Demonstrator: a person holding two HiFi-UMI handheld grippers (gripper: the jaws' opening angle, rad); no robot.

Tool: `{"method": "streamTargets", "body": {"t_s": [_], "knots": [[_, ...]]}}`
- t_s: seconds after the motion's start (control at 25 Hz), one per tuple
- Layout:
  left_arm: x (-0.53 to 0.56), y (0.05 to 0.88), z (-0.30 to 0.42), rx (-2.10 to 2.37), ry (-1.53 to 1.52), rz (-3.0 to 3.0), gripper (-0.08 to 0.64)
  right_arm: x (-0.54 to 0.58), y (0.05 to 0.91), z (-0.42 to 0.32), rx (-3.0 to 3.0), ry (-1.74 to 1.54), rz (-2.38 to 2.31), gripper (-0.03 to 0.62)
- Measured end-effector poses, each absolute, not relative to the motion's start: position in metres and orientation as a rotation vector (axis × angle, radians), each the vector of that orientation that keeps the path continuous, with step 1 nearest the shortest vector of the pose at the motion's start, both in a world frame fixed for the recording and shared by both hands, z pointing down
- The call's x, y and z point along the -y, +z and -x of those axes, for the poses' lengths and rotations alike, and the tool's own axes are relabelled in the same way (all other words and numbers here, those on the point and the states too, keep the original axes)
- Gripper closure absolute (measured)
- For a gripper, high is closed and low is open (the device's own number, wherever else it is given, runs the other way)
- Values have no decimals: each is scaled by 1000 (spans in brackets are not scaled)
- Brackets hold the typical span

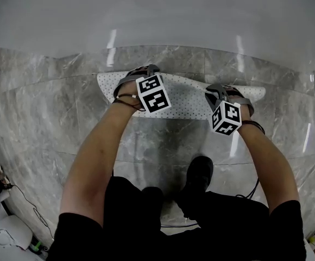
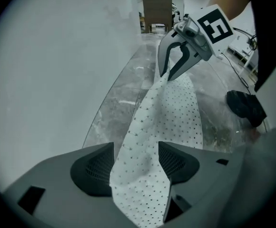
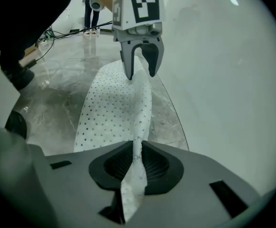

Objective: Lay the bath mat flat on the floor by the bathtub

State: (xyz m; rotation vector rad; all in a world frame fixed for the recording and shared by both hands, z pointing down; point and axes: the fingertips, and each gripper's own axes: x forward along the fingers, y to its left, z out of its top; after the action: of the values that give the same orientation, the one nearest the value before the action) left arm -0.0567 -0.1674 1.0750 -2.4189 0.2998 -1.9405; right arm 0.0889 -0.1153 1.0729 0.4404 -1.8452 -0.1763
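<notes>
Fingers of the right gripper were pressed close on a thin fold of the bath mat. Those of the left gripper stood wider, pinching a thicker bunch of the same mat at its other end. The white bathtub filled the top of the head view, with the grey marble floor below it. The dotted white mat stretched along the foot of the tub, its edge toward the tub lifted between the two grippers and its nearer part resting on the floor. A black shoe stood closer to the person, apart from the mat.
</notes>
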Motion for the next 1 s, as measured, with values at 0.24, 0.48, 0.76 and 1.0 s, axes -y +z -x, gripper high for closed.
{"method": "streamTargets", "body": {"t_s": [0.24,0.48,0.76,1.0], "knots": [[159,1087,64,-154,-2055,2245,278,90,1066,-87,1885,-95,-326,535],[122,1097,79,58,-2101,2103,483,56,1075,-80,1864,88,-190,513],[71,1098,87,225,-2086,2174,448,40,1032,-72,2054,701,0,472],[65,1090,84,188,-2075,2347,445,98,1043,-73,2053,718,-251,312]]}}
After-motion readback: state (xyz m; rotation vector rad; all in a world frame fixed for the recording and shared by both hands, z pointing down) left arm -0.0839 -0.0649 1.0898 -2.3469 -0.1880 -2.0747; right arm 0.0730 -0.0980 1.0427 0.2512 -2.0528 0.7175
